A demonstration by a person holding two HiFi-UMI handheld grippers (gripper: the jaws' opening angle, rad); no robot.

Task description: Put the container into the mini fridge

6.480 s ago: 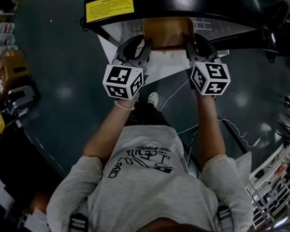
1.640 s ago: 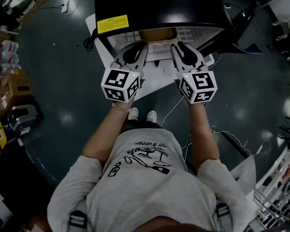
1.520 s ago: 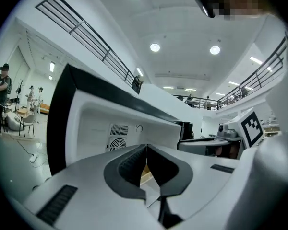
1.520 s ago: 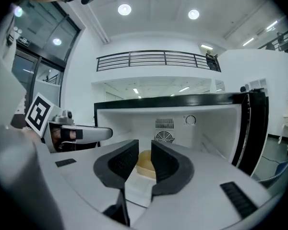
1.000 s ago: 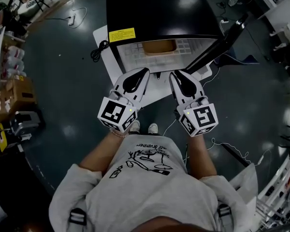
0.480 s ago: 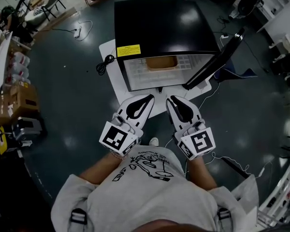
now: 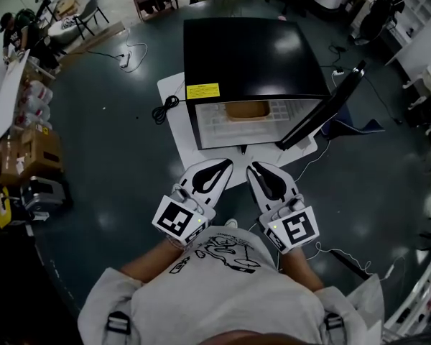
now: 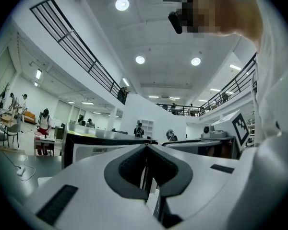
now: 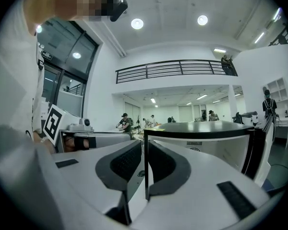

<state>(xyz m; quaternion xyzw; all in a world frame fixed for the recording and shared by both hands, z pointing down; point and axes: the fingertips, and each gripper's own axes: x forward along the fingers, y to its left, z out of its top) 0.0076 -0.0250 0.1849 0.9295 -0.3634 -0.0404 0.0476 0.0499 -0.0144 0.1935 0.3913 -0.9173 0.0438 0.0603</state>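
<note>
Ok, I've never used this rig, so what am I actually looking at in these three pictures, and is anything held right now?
No robot arm here: a person holds a two-jaw gripper in each hand. The top-down picture comes from a camera on their head. It shows the left gripper and right gripper in front of the black mini fridge, which stands on a white board with its door open. The brown container sits inside on the white shelf. The other two pictures come from cameras riding on each gripper, looking along its jaws. The left jaws are shut on nothing; the right jaws have just been closing, with a narrow gap and nothing between them.
</note>
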